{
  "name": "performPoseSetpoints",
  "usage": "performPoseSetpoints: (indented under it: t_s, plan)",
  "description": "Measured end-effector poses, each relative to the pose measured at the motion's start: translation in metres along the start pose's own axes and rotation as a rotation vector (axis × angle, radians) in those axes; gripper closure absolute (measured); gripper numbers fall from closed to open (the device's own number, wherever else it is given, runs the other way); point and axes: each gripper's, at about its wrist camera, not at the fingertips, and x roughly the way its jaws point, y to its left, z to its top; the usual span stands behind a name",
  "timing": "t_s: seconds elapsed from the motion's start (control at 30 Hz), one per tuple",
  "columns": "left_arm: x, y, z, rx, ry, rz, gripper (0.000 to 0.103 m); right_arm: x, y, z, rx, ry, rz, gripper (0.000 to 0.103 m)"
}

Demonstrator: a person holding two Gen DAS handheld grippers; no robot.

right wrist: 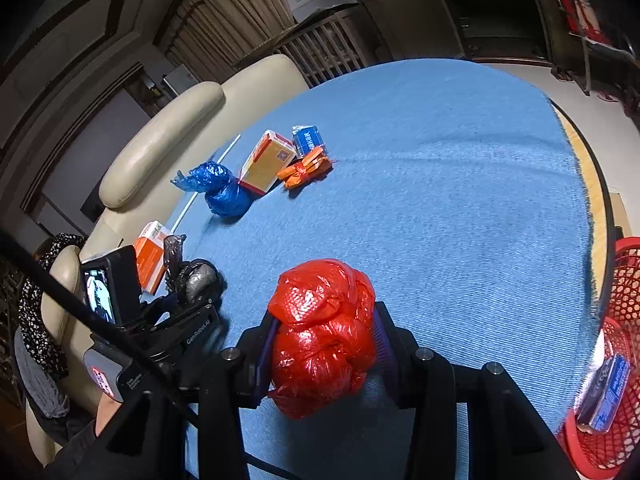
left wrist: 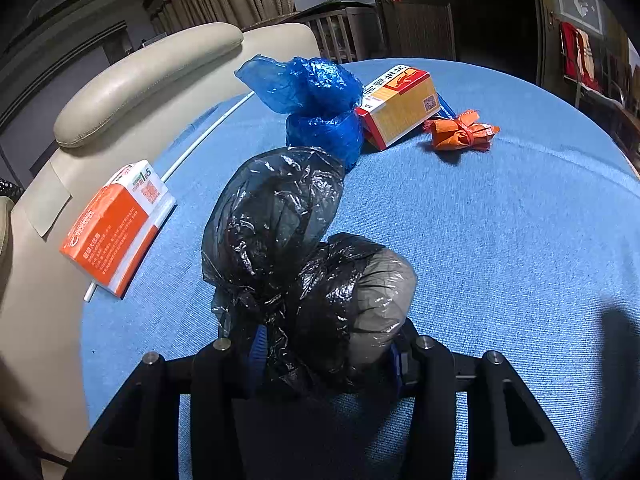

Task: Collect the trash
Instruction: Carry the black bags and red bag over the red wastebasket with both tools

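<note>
1. A round surface (right wrist: 460, 200) covered in blue cloth stands beside a cream leather sofa (left wrist: 132, 80), with curtains and a dark wooden door behind.
2. The left claw (left wrist: 324, 356) is closed on a black plastic trash bag (left wrist: 288, 248), whose knotted bundle sticks up between the fingers over the cloth.
3. The right claw (right wrist: 324, 344) grips a crumpled red plastic bag (right wrist: 324, 336) above the near part of the surface.
4. Farther back lies a blue plastic bag (left wrist: 320, 108), touching a red-and-tan carton (left wrist: 400, 112).
5. Just beside that carton rests an orange wrapper tied with string (left wrist: 460, 132), and behind it a small blue packet (right wrist: 307, 140).
6. An orange-and-white box (left wrist: 120, 228) sits at the left edge, on top of a thin white stick (left wrist: 208, 136).
7. A red mesh basket (right wrist: 612, 360) stands off the right edge, holding a blue-labelled packet (right wrist: 608, 396).
</note>
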Motion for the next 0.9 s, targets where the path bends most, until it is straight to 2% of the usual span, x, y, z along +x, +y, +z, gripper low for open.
performPoseSetpoints:
  t_s: [0.17, 0.27, 0.53, 0.9]
  plan:
    - [-0.002, -0.006, 0.0, 0.029, 0.0, 0.021, 0.054, -0.016, -0.008, 0.001, 0.012, -0.032, -0.007, 0.057]
    - [-0.009, -0.01, 0.003, 0.022, 0.02, -0.026, 0.054, -0.032, -0.02, 0.0, 0.029, -0.059, -0.028, 0.057]
    - [-0.044, -0.037, 0.018, 0.039, -0.022, -0.115, 0.054, -0.067, -0.071, -0.008, 0.129, -0.113, -0.105, 0.057]
    - [-0.081, -0.088, 0.025, 0.113, -0.057, -0.231, 0.054, -0.107, -0.135, -0.021, 0.245, -0.174, -0.211, 0.057]
